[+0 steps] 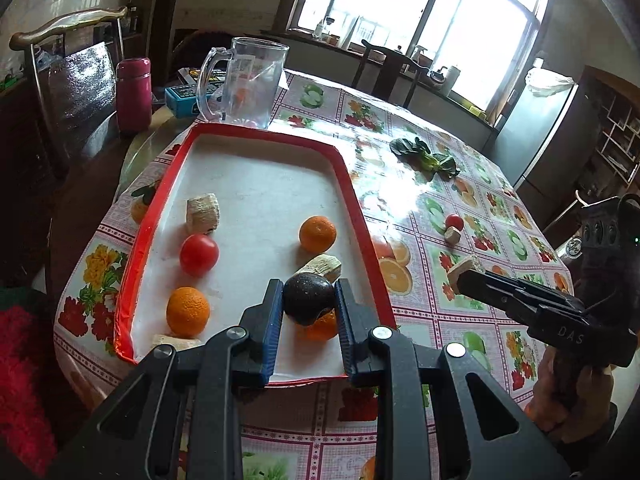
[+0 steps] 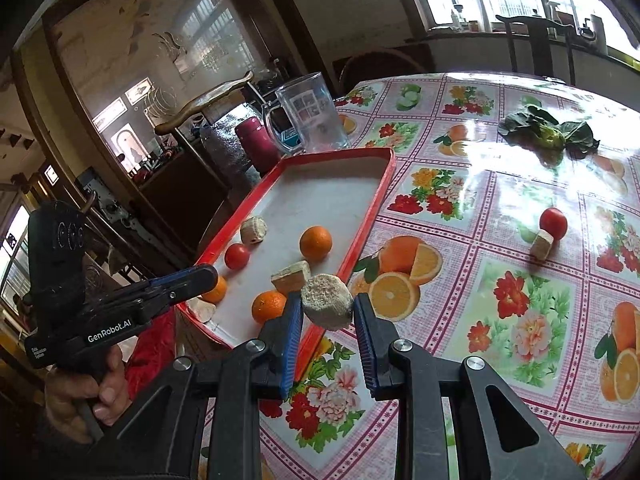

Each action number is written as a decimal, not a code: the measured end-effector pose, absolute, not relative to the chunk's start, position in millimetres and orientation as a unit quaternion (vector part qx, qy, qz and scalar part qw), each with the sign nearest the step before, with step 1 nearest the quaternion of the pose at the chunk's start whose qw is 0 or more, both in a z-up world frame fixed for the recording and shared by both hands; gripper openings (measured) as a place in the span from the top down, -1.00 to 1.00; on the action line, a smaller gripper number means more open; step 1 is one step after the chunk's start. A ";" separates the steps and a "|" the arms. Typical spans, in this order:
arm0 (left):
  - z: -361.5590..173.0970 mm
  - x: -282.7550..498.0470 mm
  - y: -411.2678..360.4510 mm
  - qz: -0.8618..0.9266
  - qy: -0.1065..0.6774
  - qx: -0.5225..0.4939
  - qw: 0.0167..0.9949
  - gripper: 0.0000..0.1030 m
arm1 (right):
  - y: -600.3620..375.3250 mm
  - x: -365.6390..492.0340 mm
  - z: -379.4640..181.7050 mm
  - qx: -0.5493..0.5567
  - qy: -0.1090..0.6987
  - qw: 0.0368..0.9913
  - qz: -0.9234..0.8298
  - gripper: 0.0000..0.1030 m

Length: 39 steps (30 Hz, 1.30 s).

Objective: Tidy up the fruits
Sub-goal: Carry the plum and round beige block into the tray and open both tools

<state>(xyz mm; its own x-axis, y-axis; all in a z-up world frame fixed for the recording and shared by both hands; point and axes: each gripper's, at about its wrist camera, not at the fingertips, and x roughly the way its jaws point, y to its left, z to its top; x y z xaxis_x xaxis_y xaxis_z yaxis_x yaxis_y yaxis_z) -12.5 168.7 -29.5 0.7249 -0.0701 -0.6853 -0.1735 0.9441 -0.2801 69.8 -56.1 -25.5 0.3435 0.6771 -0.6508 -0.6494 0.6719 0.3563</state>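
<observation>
My left gripper (image 1: 308, 286) is shut on a dark round fruit (image 1: 308, 300), held over the near end of the red-rimmed tray (image 1: 352, 200). On the tray lie a tomato (image 1: 199, 255), three oranges (image 1: 318, 234) and several beige chunks (image 1: 203, 213). My right gripper (image 2: 326, 304) is shut on a round beige chunk (image 2: 326, 307), just outside the tray's near right rim (image 2: 372, 208). In the left wrist view that gripper (image 1: 464, 280) shows at the right, above the tablecloth. On the table farther right lie a small tomato (image 2: 553, 223) and another beige chunk (image 2: 542, 245).
A clear glass mug (image 1: 246, 82) and a pink flask (image 1: 134, 94) stand behind the tray's far end. A leafy green (image 1: 426, 158) lies on the flowered tablecloth (image 2: 520, 300). A chair (image 1: 68, 80) stands at the table's left edge.
</observation>
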 end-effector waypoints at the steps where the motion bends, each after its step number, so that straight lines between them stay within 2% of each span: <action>1: -29.5 -13.3 170.3 0.030 0.369 -0.165 0.914 0.55 | -52.4 68.4 -26.1 0.015 0.406 0.818 0.407 0.50; 16: -39.5 -24.5 206.4 0.056 0.372 -0.182 0.908 0.55 | -6.2 61.1 -35.1 -0.010 0.412 0.803 0.430 0.50; 39: -60.6 5.6 223.3 0.061 0.396 -0.171 0.900 0.55 | 23.6 88.7 -66.4 -0.033 0.443 0.790 0.424 0.47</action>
<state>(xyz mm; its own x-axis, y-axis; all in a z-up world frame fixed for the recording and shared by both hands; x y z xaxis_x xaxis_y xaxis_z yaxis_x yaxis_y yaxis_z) 5.6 223.3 -60.6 0.6795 -0.0250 -0.7333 -0.2453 0.9341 -0.2592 88.7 23.6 -66.4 0.2489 0.6404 -0.7266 -0.6982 0.6386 0.3236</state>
